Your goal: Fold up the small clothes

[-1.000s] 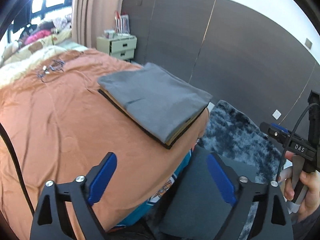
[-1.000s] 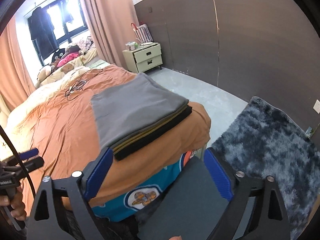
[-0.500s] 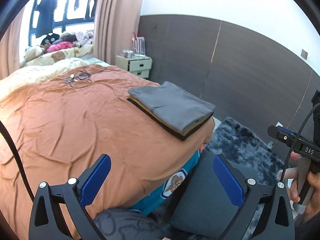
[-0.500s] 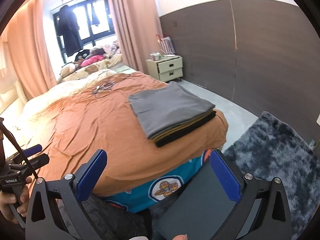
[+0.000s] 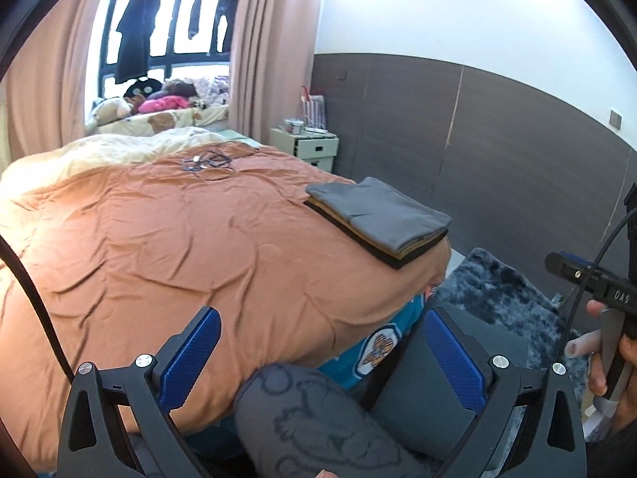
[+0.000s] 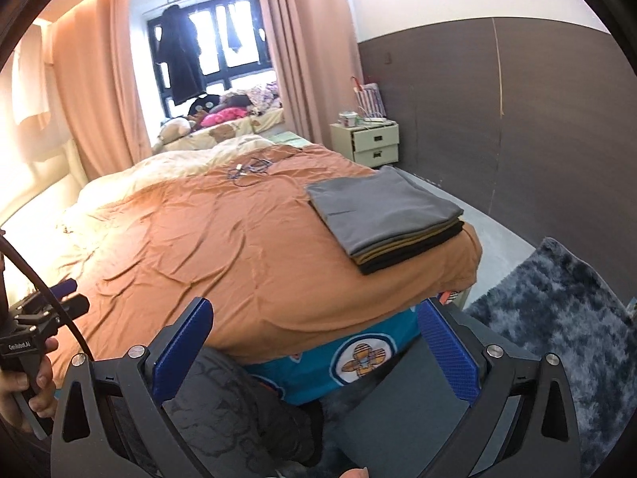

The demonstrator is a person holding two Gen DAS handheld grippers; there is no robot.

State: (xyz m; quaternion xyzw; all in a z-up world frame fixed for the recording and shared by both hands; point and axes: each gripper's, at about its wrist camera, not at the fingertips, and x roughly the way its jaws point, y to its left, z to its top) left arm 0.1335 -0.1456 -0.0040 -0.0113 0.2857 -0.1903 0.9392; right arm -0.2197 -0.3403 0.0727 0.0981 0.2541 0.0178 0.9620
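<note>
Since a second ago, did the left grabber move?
Yes. The left gripper backed away from the stack of folded clothes, which now looks smaller and farther off on the orange bedspread.

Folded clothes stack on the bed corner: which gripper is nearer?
Right, marginally. The folded stack lies ahead and right of the right gripper; the left gripper sits further left. Both open, well short.

Left tool (image 5: 322,352) jaws just opened wide, empty, right tool (image 6: 314,342) agape

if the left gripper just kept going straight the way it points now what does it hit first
Probably the dark patterned garment lying low between the open left gripper fingers, near the edge of the orange bedspread. Depth is hard to judge in this fisheye view.
</note>
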